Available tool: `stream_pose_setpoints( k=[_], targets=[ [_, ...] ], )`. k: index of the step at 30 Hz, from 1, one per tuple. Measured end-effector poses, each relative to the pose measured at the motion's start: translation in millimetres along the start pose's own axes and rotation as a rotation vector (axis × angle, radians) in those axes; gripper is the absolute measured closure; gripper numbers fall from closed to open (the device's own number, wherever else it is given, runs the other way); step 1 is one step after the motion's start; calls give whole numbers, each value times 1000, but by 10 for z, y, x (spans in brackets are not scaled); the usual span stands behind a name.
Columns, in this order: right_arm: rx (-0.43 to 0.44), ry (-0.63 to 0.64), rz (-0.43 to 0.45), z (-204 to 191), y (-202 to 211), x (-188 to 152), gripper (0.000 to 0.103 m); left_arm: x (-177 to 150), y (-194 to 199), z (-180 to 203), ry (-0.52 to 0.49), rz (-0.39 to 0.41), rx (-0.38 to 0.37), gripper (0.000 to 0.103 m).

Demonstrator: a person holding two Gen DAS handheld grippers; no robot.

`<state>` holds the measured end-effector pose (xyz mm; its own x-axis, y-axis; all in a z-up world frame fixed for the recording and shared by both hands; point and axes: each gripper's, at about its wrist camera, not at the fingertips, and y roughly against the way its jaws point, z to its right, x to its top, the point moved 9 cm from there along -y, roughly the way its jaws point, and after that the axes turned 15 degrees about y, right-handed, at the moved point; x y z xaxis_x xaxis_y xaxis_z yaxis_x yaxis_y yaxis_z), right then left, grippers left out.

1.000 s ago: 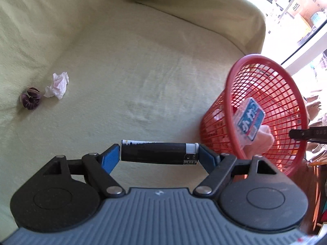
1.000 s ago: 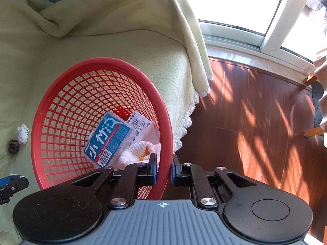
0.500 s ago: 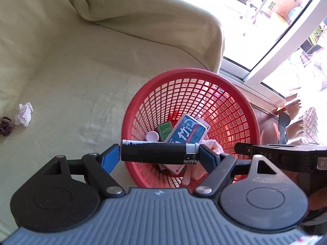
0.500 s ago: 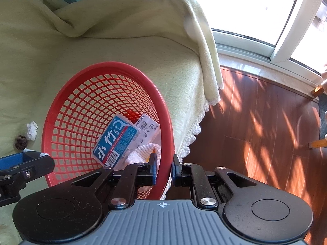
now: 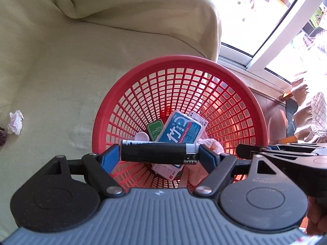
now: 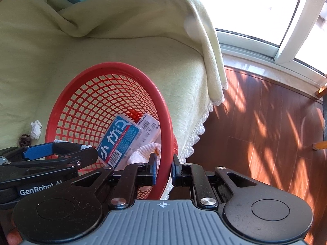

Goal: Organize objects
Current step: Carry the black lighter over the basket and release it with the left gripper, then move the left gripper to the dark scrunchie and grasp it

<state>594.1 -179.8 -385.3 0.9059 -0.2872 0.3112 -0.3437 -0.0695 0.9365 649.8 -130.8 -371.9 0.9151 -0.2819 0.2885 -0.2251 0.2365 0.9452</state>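
My left gripper (image 5: 158,155) is shut on a black lighter (image 5: 155,153), held lengthwise between its blue pads, right over the mouth of the red mesh basket (image 5: 179,61). Inside the basket lie a blue floss-pick box (image 5: 179,129), a green card (image 5: 154,129), a white cap (image 5: 141,137) and a pale cloth (image 5: 212,146). My right gripper (image 6: 163,170) is shut on the basket's rim (image 6: 163,122), pads on either side of it. The left gripper (image 6: 49,153) shows at the left in the right wrist view.
The basket stands on a sofa under a pale yellow-green cover (image 5: 61,71), near its edge. A crumpled white tissue (image 5: 15,122) and a dark round thing (image 5: 2,137) lie on the seat to the left. Wooden floor (image 6: 255,122) and a window (image 6: 265,10) are on the right.
The left gripper carried the lighter from over the sofa seat to above the basket's opening. The right gripper kept its hold on the rim, barely shifting.
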Motion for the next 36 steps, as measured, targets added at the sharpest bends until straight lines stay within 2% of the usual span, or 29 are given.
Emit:
stream_pose_setpoints(
  k=[8, 10, 18, 25, 30, 36],
  targets=[
    [5, -3, 2, -3, 8, 1, 93, 12, -31, -4, 36, -20, -6, 20],
    [6, -3, 3, -8, 10, 2, 93, 32, 1, -18, 43, -10, -8, 17],
    [2, 0, 4, -13, 6, 5, 93, 92, 152, -63, 79, 15, -48, 16],
    [-6, 0, 4, -29, 10, 5, 93, 100, 448, -223, 102, 79, -77, 16],
    [-12, 4, 3, -40, 15, 17, 93, 70, 620, -510, 102, 132, -36, 16],
    [-21, 9, 3, -49, 12, 44, 93, -54, 656, -1109, 131, 145, 84, 16]
  ],
)
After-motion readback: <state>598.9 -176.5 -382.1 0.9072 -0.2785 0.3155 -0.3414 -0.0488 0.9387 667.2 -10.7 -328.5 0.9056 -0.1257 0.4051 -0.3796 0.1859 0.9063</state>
